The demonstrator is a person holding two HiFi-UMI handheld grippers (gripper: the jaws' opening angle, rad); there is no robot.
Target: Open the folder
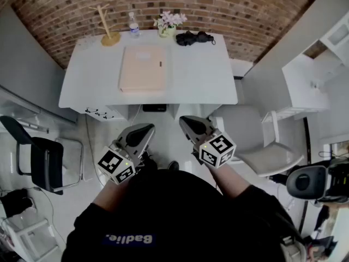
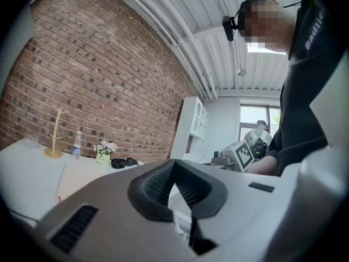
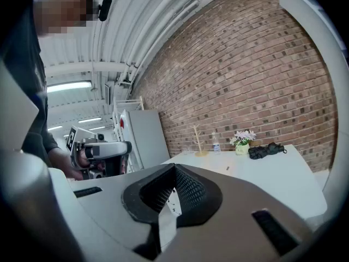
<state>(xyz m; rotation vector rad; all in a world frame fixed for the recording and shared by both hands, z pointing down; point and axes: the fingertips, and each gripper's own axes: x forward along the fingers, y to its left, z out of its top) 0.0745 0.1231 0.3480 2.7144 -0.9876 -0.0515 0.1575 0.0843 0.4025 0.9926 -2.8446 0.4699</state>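
Observation:
A pale pink folder [image 1: 142, 69] lies flat and closed on the white table [image 1: 202, 81], a small dark clasp near its right edge. In the left gripper view the folder [image 2: 82, 176] shows as a pale slab to the left. My left gripper [image 1: 139, 137] and right gripper [image 1: 193, 127] hang side by side close to my body, short of the table's near edge and well apart from the folder. The left gripper [image 2: 174, 162] is shut, its dark pads meeting at the tip with nothing between them. The right gripper [image 3: 174, 167] looks shut and empty too.
Along the table's far edge, by the brick wall, stand a wooden rack [image 1: 109, 37], a water bottle [image 1: 133, 26], a flower pot [image 1: 169, 23] and a black bundle [image 1: 193, 37]. A black chair [image 1: 38, 160] stands at the left, a grey chair [image 1: 262, 146] and white shelves [image 1: 322, 75] at the right.

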